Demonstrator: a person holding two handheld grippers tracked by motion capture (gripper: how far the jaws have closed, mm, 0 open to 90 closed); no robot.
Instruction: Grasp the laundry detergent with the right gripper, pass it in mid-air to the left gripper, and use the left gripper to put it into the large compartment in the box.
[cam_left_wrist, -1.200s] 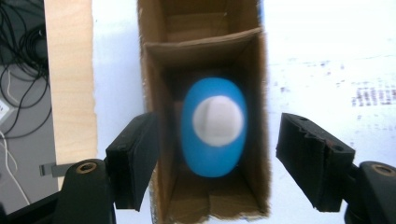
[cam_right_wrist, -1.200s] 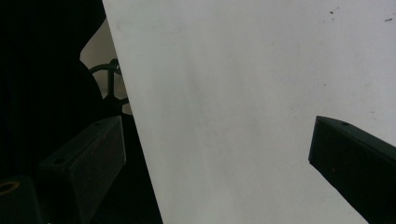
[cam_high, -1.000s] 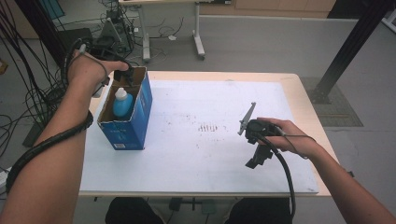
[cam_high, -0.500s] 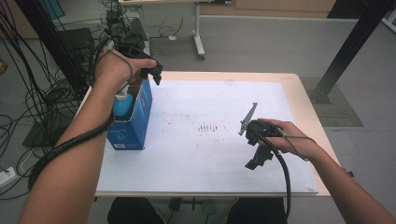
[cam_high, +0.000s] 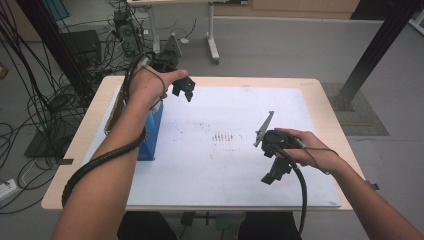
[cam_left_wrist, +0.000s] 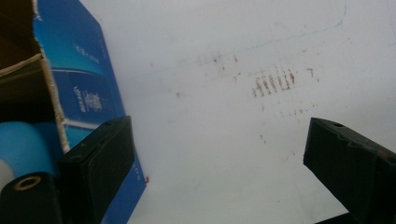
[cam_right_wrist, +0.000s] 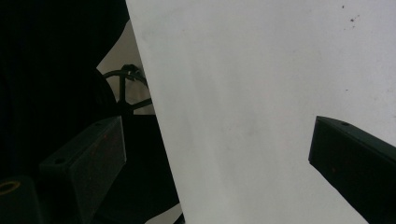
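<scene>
The blue box (cam_high: 150, 132), with a bottle (cam_left_wrist: 21, 144) standing inside, is found just behind and left of the left gripper (cam_high: 184, 90), whose wide-open jaws hold nothing, while the right gripper (cam_high: 274, 175), likewise open and empty, is kept well apart.

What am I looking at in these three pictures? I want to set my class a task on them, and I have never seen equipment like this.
A person sits at a table covered by a white sheet and holds a hand tool with two black jaws in each hand. The high view looks down from above the person. The other two pictures come from small cameras riding on the tools, looking along their jaws.

The left gripper hangs over the sheet beside a blue carton. In the left gripper view the carton is open at the top, with a light blue bottle inside. Its jaws have just been opening and now stand wide apart with nothing between them.

The right gripper is near the sheet's front edge, jaws also open and empty.
</scene>
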